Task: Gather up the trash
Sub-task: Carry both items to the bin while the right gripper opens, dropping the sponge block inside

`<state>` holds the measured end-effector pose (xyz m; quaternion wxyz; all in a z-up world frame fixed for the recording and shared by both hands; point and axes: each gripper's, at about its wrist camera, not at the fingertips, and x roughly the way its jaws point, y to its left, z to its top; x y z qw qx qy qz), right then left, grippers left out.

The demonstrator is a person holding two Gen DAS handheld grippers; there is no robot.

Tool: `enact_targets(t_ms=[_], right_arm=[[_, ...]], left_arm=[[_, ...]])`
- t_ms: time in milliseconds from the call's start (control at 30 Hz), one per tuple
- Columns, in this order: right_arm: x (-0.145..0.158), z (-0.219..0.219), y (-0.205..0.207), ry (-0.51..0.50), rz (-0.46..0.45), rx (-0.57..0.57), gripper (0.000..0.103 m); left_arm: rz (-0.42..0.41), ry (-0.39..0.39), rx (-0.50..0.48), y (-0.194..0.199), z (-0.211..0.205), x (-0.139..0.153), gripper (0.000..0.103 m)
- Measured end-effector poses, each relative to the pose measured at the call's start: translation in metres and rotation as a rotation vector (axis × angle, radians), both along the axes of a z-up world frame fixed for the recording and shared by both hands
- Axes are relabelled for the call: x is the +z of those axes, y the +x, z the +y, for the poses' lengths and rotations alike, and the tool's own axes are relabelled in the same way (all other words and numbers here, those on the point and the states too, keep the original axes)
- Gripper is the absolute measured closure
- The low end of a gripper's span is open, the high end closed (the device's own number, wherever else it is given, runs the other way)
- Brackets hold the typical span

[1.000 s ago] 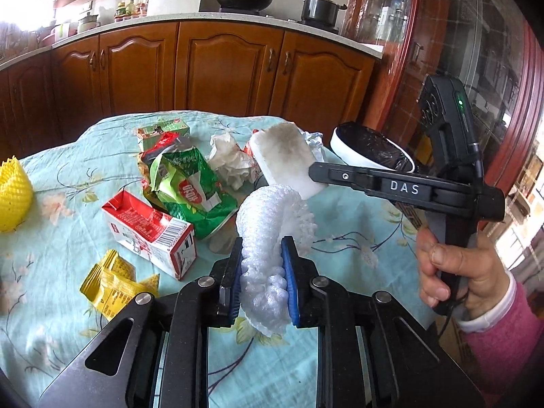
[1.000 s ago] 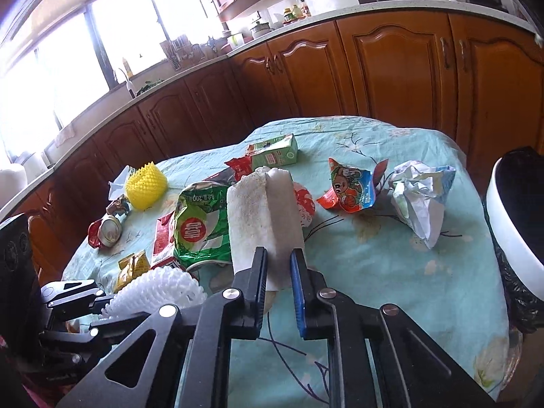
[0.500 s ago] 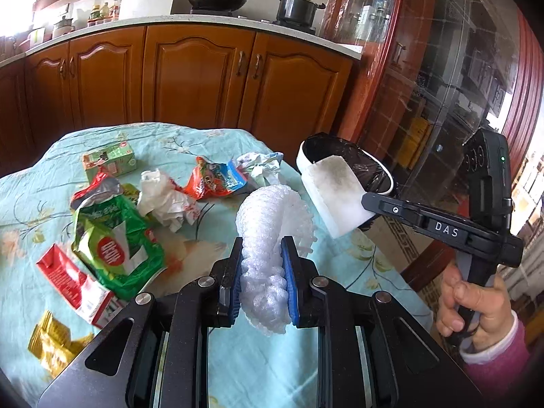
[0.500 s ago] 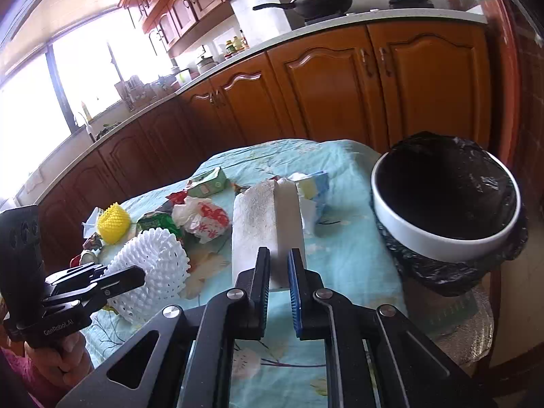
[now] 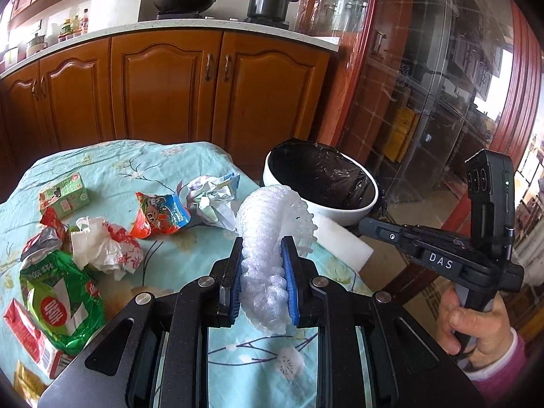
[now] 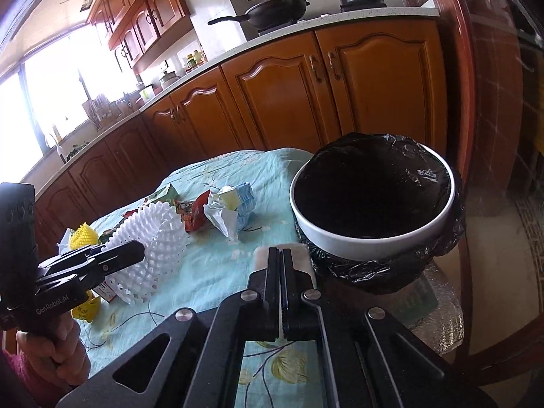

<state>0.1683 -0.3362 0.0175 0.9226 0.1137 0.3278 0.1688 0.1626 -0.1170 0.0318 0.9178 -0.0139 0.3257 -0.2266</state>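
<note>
Trash bin (image 6: pixel 340 238): it stands off the right edge of the tabletop (image 5: pixel 190 261), its mouth open and lined with a black bag. Both loads are to be dropped into it.

Right gripper (image 6: pixel 279 251): the jaws have just been closing and are now pressed together on the near end of a white foam sheet (image 5: pixel 340 243). In the right wrist view only slivers of the sheet are seen, one on each side of the tips. Its long axis is judged to run forward along the jaws. The bin rim lies just beyond and slightly right of these tips, so the right hand is plainly the nearer.

Left gripper (image 5: pixel 263 241): the jaws are clamped on a white foam net (image 5: pixel 272 210), which stands up and curls forward over the tips. From here the bin lies ahead and to the right, past the tabletop edge, with the right gripper between.

Clearance: the mouth is wide and nothing is seen overhanging it. The sheet is judged to need carrying past the near rim before release, or it may catch there. Crumpled paper (image 5: pixel 210 204) and a snack wrapper (image 5: pixel 159 212) lie well left of both paths. The risk noted is crowding of the two grippers at the rim.
</note>
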Motion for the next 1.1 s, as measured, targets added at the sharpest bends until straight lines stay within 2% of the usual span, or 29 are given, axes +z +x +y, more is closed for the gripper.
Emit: enact_targets(t_ms=[133, 200, 267, 400, 533, 733, 1100], right_arm=[[-0.009, -0.005, 0.001, 0.048, 0.023, 0.018, 0.101], [-0.015, -0.009, 0.002, 0.062, 0.043, 0.003, 0.089], [-0.022, -0.010, 0.005, 0.065, 0.066, 0.006, 0.059], [-0.029, -0.005, 0.004, -0.003, 0.062, -0.030, 0.058], [-0.035, -0.011, 0.007, -0.027, 0.065, -0.051, 0.058], [-0.041, -0.020, 0.012, 0.001, 0.089, -0.072, 0.058], [-0.043, -0.006, 0.034, -0.161, 0.124, -0.088, 0.054]], left_arm=[[0.012, 0.000, 0.007, 0.002, 0.003, -0.002, 0.084], [0.017, 0.001, 0.009, 0.002, 0.005, -0.004, 0.084], [0.022, 0.003, 0.009, 0.001, 0.005, -0.006, 0.084], [0.024, 0.001, 0.011, 0.000, 0.007, -0.007, 0.084], [0.027, -0.001, 0.010, 0.000, 0.009, -0.009, 0.084], [0.039, -0.002, 0.007, 0.000, 0.009, -0.011, 0.084], [0.051, -0.012, 0.023, 0.004, 0.016, -0.011, 0.084]])
